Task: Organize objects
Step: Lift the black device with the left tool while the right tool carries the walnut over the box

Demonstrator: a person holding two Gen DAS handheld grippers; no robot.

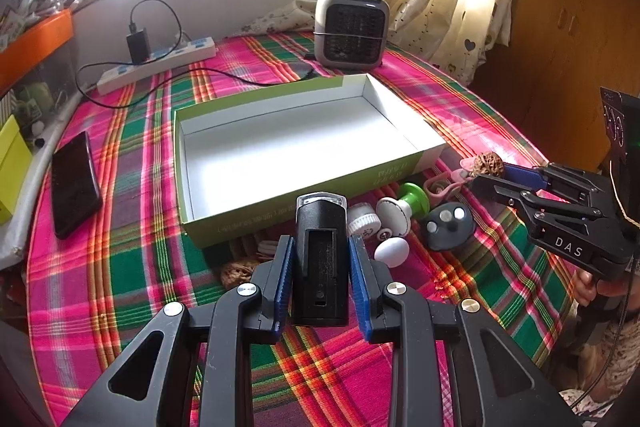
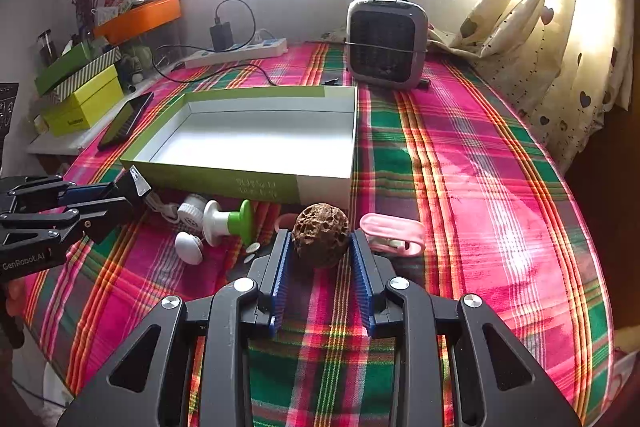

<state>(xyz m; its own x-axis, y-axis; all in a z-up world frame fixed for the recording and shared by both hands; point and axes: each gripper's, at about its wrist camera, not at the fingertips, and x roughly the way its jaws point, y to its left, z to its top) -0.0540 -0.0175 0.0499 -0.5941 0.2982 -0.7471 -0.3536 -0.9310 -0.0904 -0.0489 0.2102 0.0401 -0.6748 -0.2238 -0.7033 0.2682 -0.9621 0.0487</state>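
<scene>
The left gripper (image 1: 321,259) is clamped on a black oblong device (image 1: 320,259), held upright between the blue pads with its long axis running straight away along the fingers, toward twelve o'clock. The open green box (image 1: 208,223) lies at twelve o'clock from that gripper, its near wall just beyond the device's clear tip, its long side running across the view from nine to three. So the coming move on this side looks like a short carry forward over the near wall. Between the two tools, on the plaid cloth (image 2: 480,187) in front of the box, sit the loose pieces not yet sorted: a white round cap (image 1: 362,221), a white and green knob (image 1: 402,207), a white egg-shaped piece (image 1: 392,253) and a grey round gadget (image 1: 448,227). The right gripper (image 2: 322,247) is closed on a wrinkled brown walnut (image 2: 321,241), pinched near the fingertips. From here the box stands at about eleven o'clock, its right corner nearest, so this hand must swing leftward. Whether either load is already clear of the cloth is hard to judge through the fisheye; the left hand seems the nearer to the box.
</scene>
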